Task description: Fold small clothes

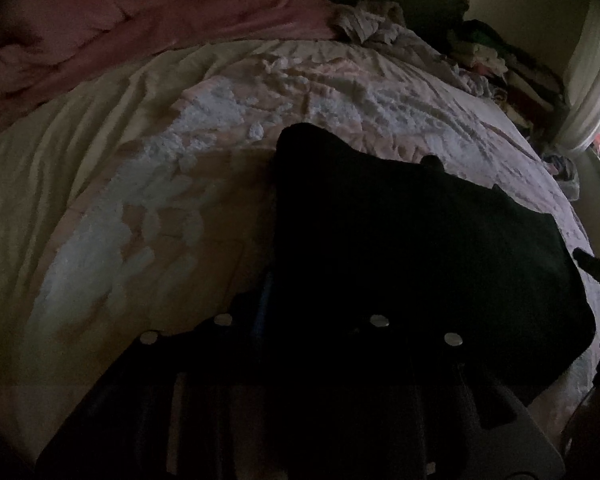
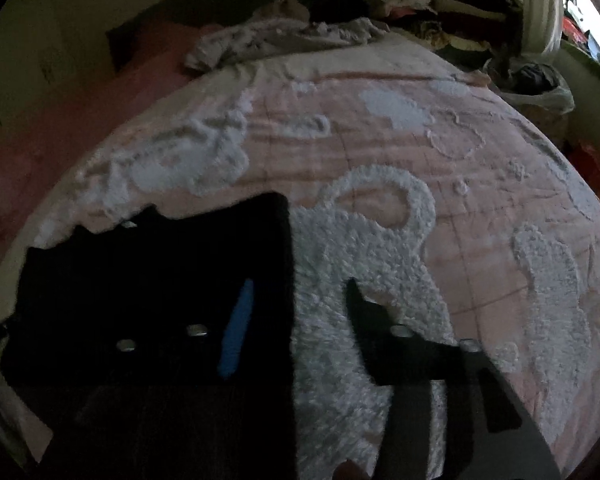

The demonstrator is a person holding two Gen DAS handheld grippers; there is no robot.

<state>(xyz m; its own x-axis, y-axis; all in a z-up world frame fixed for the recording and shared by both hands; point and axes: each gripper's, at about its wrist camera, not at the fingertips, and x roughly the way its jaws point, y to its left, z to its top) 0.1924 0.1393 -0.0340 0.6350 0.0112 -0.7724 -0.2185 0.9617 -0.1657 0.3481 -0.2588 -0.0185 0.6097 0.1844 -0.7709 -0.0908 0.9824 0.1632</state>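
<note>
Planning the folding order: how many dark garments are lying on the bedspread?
1: a black garment lying on the pink bedspread, under the left gripper and left of the right gripper. More may sit unseen in the far pile.

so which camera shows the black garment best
The right wrist view. There the black garment lies spread on the pink and white blanket, with its far and right edges clear against it. The left wrist view shows it as a dark shape merging with the gripper's shadow, so its near edge is lost.
</note>
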